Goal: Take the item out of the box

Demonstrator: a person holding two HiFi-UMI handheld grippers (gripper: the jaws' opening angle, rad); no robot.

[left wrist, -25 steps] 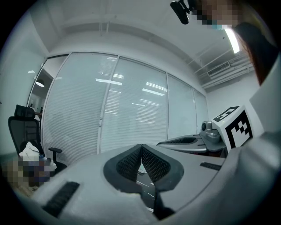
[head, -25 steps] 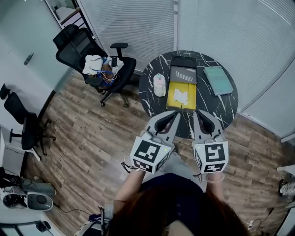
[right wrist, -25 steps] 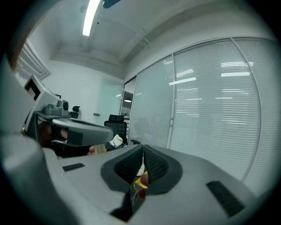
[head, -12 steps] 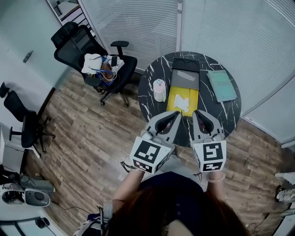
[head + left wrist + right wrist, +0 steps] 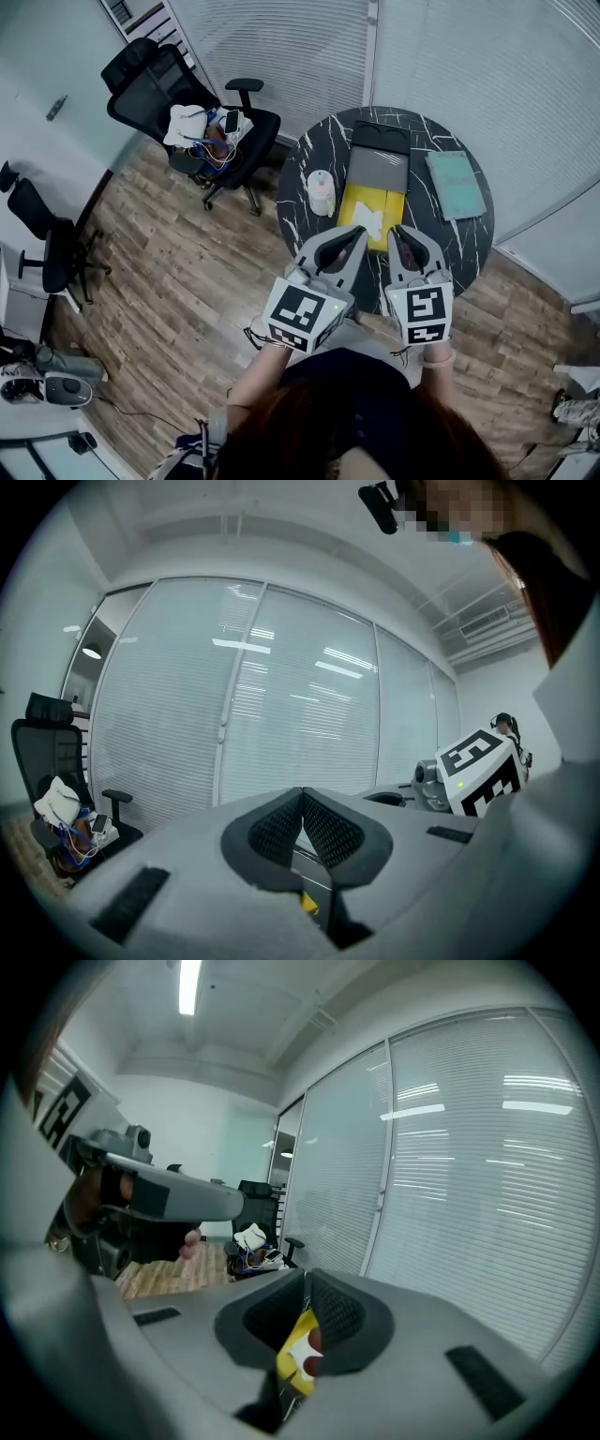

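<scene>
Here — left gripper [image 5: 302, 797], right gripper [image 5: 307, 1281], both closed, near the yellow box [image 5: 352, 202].

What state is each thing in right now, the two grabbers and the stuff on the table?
Left gripper: shut, empty.
Right gripper: shut, empty.
Yellow box: open, on the table.
White item: lying in the box.
Green book: closed, flat.
Office chair: piled with things.
</scene>
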